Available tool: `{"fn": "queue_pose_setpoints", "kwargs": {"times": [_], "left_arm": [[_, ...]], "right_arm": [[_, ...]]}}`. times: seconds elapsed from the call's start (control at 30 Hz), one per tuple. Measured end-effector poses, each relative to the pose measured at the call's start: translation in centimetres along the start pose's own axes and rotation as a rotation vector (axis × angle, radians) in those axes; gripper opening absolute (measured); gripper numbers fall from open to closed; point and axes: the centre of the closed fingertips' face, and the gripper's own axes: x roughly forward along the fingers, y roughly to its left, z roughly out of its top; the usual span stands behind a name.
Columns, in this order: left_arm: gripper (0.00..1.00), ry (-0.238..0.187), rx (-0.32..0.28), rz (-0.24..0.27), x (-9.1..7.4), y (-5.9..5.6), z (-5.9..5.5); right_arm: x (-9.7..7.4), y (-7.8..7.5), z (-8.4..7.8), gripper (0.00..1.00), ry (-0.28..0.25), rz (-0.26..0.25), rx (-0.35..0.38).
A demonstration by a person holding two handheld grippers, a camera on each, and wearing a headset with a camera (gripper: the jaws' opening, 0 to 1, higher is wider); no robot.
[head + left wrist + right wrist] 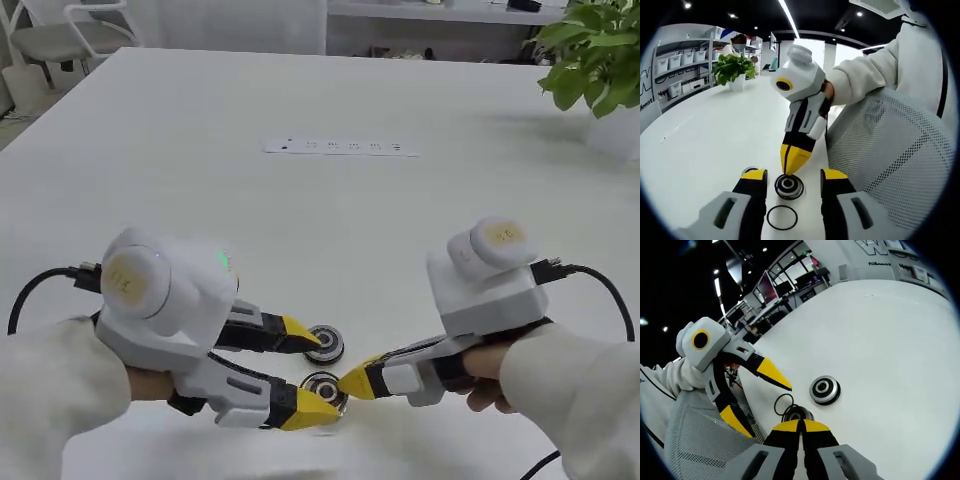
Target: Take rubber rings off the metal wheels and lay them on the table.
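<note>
Rubber ring, loose (767, 218): one is off and lying flat on the table (320, 210), just on the near side of the left gripper's jaws in the left gripper view, so that bit's done.
Left gripper (326, 376): jaws spread wide, one on either side of the near wheel, gripping nothing.
Near metal wheel (788, 185): flat on the table between those open jaws. It has a dark outer band, so I think its ring is still on, but I can't tell for sure.
Far metal wheel (825, 389): just beyond the near one, nothing touching it. Its black band looks like a ring still in place.
Right gripper (345, 383): jaws pressed together, tip right at the near wheel's rim. Whether it's pinching any rubber, can't tell.
Progress guess: one ring down, probably two to go, near wheel's up now.
</note>
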Motion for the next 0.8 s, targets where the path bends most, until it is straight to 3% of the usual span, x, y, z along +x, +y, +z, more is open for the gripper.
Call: {"fn": "queue_pose_setpoints", "kwargs": {"times": [0.17,0.3,0.6,0.8], "left_arm": [[0.51,-0.022,0.01,0.011,-1.0,-0.1,1.0],[0.7,-0.011,0.007,0.029,-1.7,-0.2,1.2],[0.87,-0.007,0.015,0.033,-2.7,-0.3,1.4],[0.94,-0.011,0.014,0.068,-3.9,-0.1,1.2]], "right_arm": [[0.0,0.0,0.0,0.0,-0.001,0.0,0.0],[0.0,0.0,0.0,0.0,-0.001,0.0,-0.001],[0.0,0.0,0.0,0.0,-0.001,-0.002,-0.001],[-0.1,-0.2,0.0,0.0,-0.001,-0.004,0.004]]}}
